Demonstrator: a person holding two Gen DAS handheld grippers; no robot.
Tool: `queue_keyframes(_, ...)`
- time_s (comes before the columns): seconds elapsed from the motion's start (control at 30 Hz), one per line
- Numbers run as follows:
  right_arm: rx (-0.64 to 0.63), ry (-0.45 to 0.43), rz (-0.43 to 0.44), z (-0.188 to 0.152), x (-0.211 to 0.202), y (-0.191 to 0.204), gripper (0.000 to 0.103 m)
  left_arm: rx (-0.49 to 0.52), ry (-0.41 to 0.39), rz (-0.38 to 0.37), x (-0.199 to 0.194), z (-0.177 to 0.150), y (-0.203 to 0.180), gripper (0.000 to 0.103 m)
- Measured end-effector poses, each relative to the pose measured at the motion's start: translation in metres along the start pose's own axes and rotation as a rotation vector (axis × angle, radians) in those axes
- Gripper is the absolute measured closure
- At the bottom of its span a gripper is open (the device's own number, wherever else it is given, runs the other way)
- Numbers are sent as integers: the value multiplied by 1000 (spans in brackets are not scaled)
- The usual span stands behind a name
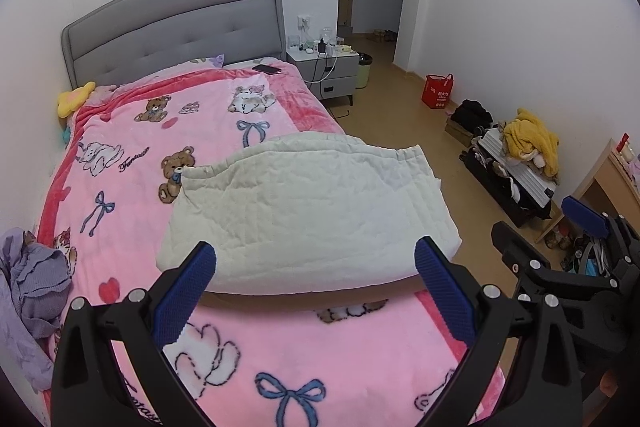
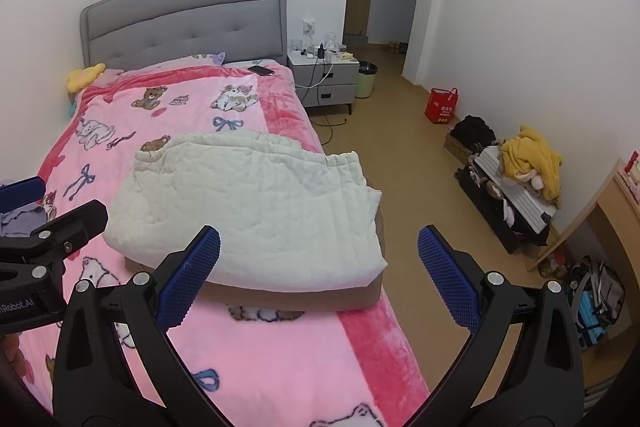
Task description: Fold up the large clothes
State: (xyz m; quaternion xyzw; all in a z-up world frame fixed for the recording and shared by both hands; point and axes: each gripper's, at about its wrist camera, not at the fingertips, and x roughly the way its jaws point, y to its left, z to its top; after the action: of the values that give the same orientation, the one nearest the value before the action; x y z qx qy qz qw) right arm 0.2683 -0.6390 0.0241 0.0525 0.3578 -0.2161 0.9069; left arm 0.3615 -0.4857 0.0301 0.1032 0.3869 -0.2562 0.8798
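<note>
Cream quilted garment lies folded on pink blanket near bed's right edge | my left gripper, right gripper spread wide, empty | purple garment apparently unfolded.

We observed a cream quilted garment on a pink blanket printed with brown bears, white cats and blue bows, a grey headboard, and blue-padded black grippers.
</note>
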Motion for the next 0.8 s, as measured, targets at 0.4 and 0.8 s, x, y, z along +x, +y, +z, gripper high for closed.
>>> queue_keyframes(0.4, -14, 5, -27, 3, 4, -3, 8, -13, 9, -21, 2, 0, 3, 5)
queue_keyframes(0.8, 0, -4, -31, 2, 3, -5, 8, -7, 11, -18, 3, -3, 0, 5)
